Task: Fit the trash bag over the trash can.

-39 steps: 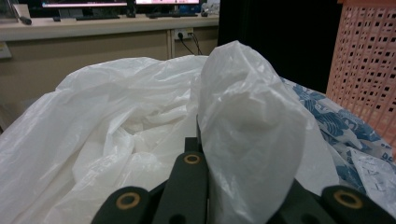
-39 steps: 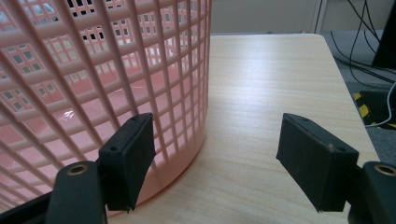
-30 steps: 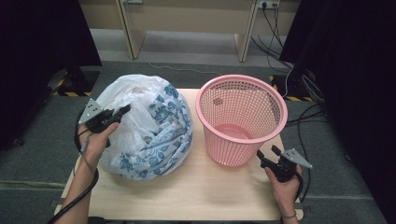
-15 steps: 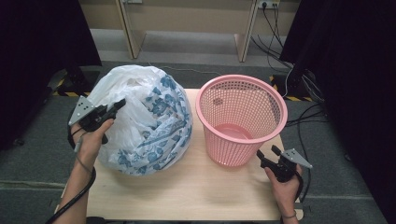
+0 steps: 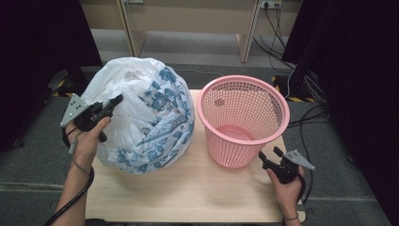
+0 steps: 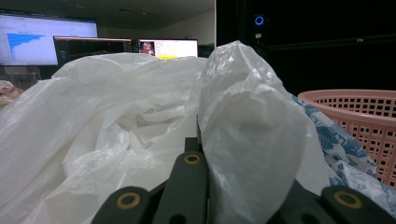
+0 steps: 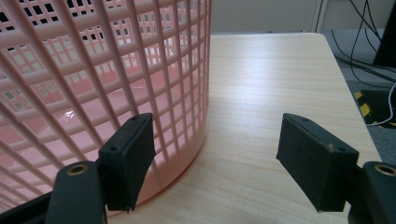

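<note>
Between shut jaws, white plastic bag [image 6: 140,121].

The left gripper [image 5: 113,102] is raised at the near left, its jaws clamped together, the forearm reaching in from the near edge. The right gripper [image 5: 269,157] sits low at the near right, jaws spread wide apart, gripped from behind by the right hand [image 5: 287,186].

A wooden desk [image 5: 197,188] stood on grey carpet [image 5: 343,188]. Black cables [image 5: 306,94] trailed over the floor at the right, and lit computer screens [image 6: 46,37] glowed beyond, in the dark room.
</note>
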`<state>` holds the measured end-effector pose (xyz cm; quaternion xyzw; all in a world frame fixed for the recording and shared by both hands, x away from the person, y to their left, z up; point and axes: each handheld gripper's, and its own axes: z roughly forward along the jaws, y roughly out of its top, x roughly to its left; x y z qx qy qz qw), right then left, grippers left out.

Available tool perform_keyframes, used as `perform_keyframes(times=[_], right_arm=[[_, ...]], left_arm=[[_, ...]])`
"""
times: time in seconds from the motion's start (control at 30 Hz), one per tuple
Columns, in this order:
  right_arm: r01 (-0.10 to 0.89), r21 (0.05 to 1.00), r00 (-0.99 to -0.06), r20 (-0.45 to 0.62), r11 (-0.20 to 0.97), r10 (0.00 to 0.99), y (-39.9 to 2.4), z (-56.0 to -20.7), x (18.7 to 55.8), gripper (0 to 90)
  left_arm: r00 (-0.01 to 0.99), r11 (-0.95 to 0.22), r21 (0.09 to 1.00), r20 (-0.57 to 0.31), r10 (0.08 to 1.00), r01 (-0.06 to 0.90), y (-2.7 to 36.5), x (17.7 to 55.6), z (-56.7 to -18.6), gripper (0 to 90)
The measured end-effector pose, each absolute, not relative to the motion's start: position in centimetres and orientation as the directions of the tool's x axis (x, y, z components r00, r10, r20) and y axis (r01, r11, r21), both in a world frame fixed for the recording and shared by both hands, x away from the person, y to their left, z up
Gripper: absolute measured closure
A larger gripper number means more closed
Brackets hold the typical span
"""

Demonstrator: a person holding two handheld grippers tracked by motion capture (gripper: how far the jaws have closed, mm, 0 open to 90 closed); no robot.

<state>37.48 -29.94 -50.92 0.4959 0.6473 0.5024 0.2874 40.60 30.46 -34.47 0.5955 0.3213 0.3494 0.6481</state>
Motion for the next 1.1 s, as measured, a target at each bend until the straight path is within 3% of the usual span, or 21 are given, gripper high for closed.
perform_keyframes(times=[1.1], right_arm=[[0.354, 0.935, -0.342, 0.125, 0.005, 0.931, -29.9, -50.9, 37.5, 27.7]], left_arm=[[0.571, 0.125, 0.973, 0.009, 0.821, -0.194, 31.8, 38.3, -30.2, 89.5]])
